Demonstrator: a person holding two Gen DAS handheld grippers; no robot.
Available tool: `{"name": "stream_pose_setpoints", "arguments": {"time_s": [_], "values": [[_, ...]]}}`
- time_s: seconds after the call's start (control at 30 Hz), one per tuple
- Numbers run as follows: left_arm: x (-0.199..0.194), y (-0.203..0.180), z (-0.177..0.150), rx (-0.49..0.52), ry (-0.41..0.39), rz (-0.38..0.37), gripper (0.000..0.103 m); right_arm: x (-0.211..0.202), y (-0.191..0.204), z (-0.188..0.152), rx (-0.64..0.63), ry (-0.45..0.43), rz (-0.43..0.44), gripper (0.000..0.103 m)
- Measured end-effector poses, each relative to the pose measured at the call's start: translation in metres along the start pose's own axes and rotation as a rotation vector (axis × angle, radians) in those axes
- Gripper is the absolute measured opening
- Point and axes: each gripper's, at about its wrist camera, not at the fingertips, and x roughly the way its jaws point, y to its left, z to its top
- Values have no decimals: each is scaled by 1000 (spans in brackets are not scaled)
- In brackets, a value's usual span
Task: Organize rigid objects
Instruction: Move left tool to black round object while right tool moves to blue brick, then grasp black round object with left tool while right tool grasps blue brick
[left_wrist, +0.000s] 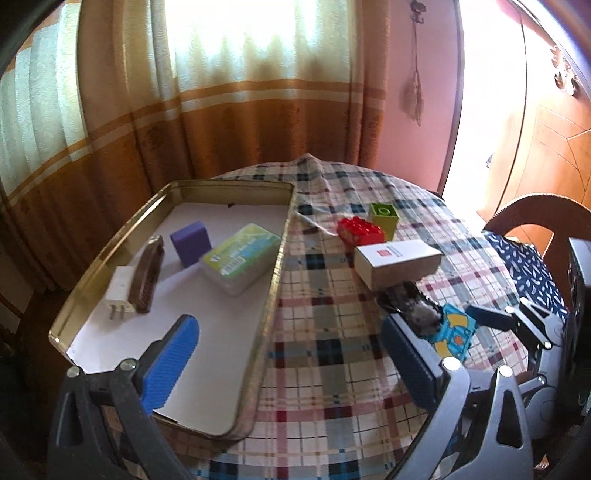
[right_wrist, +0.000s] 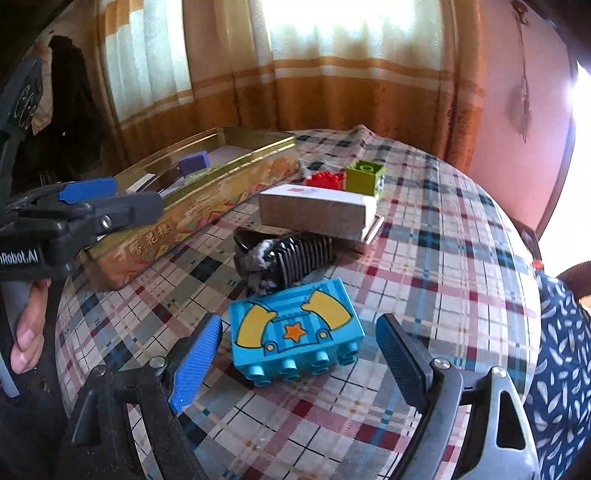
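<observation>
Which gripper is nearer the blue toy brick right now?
Right. The right gripper is open with the blue toy brick lying between its fingers on the table. The left gripper, also open, hangs over the gold tin's near edge, off to the brick's left.

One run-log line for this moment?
left gripper: open, over gold tin tray | right gripper: open, straddling blue toy brick on plaid tablecloth, not gripped

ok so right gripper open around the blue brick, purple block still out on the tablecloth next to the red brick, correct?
Not quite. The purple block is already inside the gold tin, as the left wrist view shows. The rest holds: the right gripper has its jaws open on either side of the blue brick.
</observation>
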Motion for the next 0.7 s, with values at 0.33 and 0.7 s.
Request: {"name": "stream_pose_setpoints", "arguments": {"time_s": [0.33, 0.7], "values": [[1, -13, -6, -3, 13, -33, 101, -1, -8, -5, 23, 7, 5, 68], [8, -35, -6, 22, 21, -73, 101, -19, -42, -3, 133, -68, -175, 68]]}}
